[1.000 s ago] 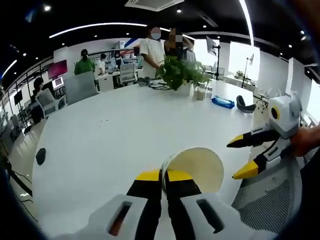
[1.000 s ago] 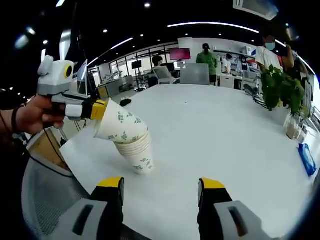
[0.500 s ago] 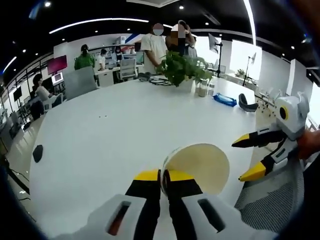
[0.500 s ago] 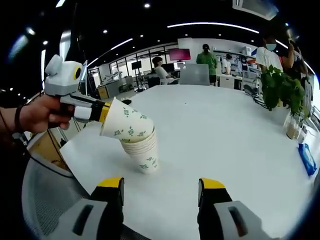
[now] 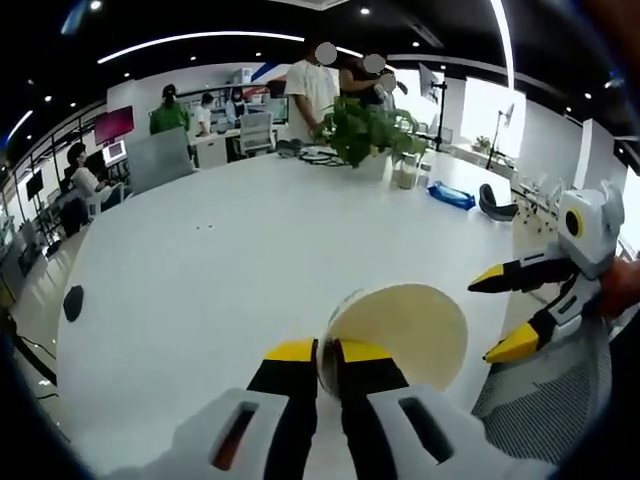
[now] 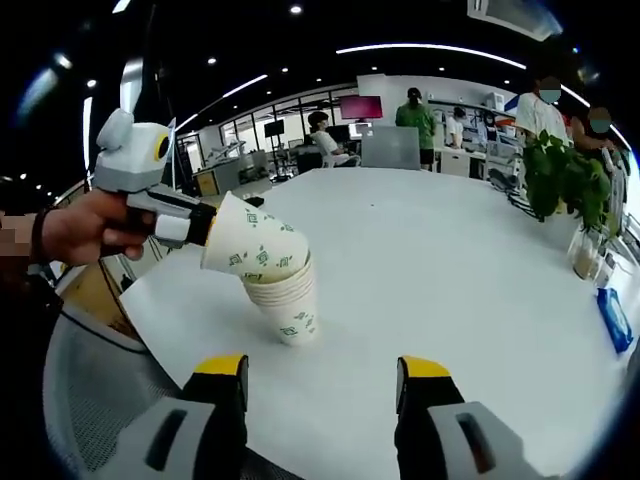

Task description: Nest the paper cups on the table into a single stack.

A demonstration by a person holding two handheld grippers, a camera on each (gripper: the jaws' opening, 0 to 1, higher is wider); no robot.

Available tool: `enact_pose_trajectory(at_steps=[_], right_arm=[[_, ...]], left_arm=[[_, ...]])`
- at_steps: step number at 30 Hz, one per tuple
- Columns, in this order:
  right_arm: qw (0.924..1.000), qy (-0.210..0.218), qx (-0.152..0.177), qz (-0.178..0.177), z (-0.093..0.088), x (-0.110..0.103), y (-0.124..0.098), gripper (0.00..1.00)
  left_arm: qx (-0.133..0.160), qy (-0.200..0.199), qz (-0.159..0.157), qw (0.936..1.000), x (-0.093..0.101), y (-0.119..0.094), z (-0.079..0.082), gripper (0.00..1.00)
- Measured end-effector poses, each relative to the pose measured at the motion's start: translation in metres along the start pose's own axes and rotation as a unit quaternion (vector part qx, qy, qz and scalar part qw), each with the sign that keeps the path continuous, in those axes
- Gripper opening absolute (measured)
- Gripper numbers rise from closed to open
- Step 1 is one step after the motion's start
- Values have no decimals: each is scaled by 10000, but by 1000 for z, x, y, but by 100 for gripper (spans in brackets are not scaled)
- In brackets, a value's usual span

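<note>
Left gripper: pinched on top cup rim, now lower, seated tilted into stack.
Stack: near table edge, unmoved.
Right gripper: jaws wide apart, holding nothing, unchanged.

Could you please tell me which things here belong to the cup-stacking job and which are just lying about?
Job: top paper cup in the left gripper; stack of cups; open right gripper.
Lying about: potted plant, blue pack, dark object.
</note>
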State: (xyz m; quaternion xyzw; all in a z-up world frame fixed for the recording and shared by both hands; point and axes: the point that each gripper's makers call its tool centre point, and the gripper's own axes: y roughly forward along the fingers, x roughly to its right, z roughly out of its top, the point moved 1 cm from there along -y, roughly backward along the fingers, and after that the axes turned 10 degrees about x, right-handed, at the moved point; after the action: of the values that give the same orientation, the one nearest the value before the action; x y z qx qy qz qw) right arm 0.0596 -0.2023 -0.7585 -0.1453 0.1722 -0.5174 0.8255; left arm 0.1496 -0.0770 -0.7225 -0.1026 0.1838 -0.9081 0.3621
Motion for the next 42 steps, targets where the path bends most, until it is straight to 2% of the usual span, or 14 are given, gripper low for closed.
enact_pose_trajectory(at_steps=[12,17,26,32,42], right_arm=[[10000,-7,-22,14,0,-1,0,59],[10000,0,-39,12,-2,0,2,58],[10000,37,-24,-10,-1,1,2,58],[10000,31,-43,3,-2,0,2,58],[10000,51,-39,9,-1,0,1,58]], left_arm=[[-26,76,12,10000,1,1,0,8],[21,84,1,10000,1,1,8,8],[-16,184,-76,9998,2,1,14,0],[-66,241,-84,9997,4,-5,19,0],[-428,-56,-17,9991,3,0,10,0]])
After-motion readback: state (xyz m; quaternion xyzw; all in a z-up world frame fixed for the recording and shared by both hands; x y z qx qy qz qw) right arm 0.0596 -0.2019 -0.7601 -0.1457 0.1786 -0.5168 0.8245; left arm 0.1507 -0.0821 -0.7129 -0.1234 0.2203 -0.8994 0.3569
